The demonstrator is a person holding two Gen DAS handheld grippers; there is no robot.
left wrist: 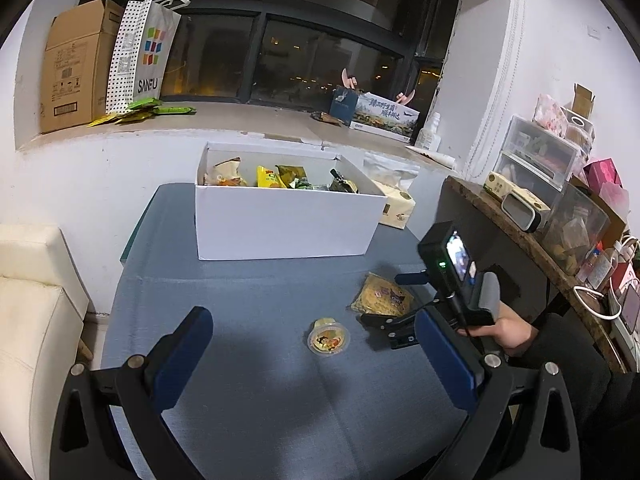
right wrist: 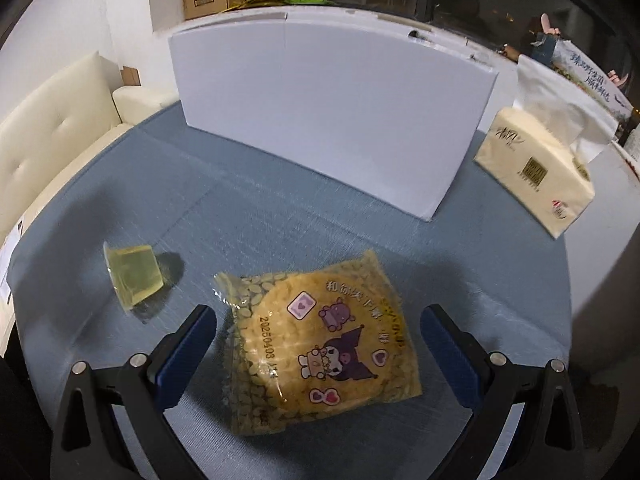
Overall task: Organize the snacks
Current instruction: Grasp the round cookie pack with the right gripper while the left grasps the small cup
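A white box (left wrist: 280,220) holding several snack packets stands at the far side of the blue table (left wrist: 248,304). A jelly cup (left wrist: 329,339) sits on the cloth just beyond my open left gripper (left wrist: 314,354). To its right lies a yellow snack bag with cartoon print (left wrist: 382,295). In the right wrist view that bag (right wrist: 320,340) lies flat between the spread fingers of my open right gripper (right wrist: 318,344), not pinched. The jelly cup (right wrist: 134,274) lies to the bag's left, and the white box (right wrist: 332,112) stands behind.
A tissue pack (right wrist: 536,172) sits right of the box. A cream sofa (left wrist: 36,320) borders the table's left side. A wooden shelf (left wrist: 532,240) with containers stands at right. A cardboard box (left wrist: 76,68) and a paper bag (left wrist: 142,52) rest on the windowsill.
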